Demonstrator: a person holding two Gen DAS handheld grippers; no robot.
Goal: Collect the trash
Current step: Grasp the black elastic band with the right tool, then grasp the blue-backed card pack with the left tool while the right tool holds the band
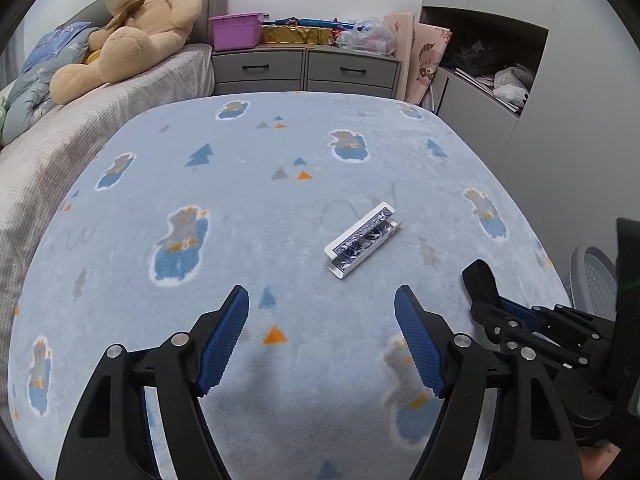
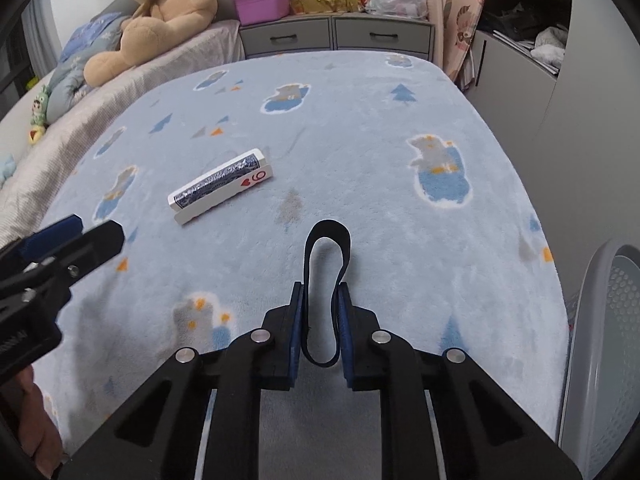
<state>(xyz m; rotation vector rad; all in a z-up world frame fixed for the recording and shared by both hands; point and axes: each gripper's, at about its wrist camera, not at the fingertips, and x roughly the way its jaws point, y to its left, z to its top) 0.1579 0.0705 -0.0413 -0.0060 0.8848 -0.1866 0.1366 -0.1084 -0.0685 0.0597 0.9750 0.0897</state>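
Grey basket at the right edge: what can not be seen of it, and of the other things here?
- Grey basket: contents and base cut off by the right wrist frame edge.
- Folded playing card: inside face hidden by its own fold.
- Black band: its middle is covered by the right hand-held gripper pads.

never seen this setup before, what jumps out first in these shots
A folded playing card lies alone mid-blanket on the pale blue blanket. Nearer, the right tool pinches a black band loop, while the left tool hangs open. A big teddy bear sits on the bed behind.
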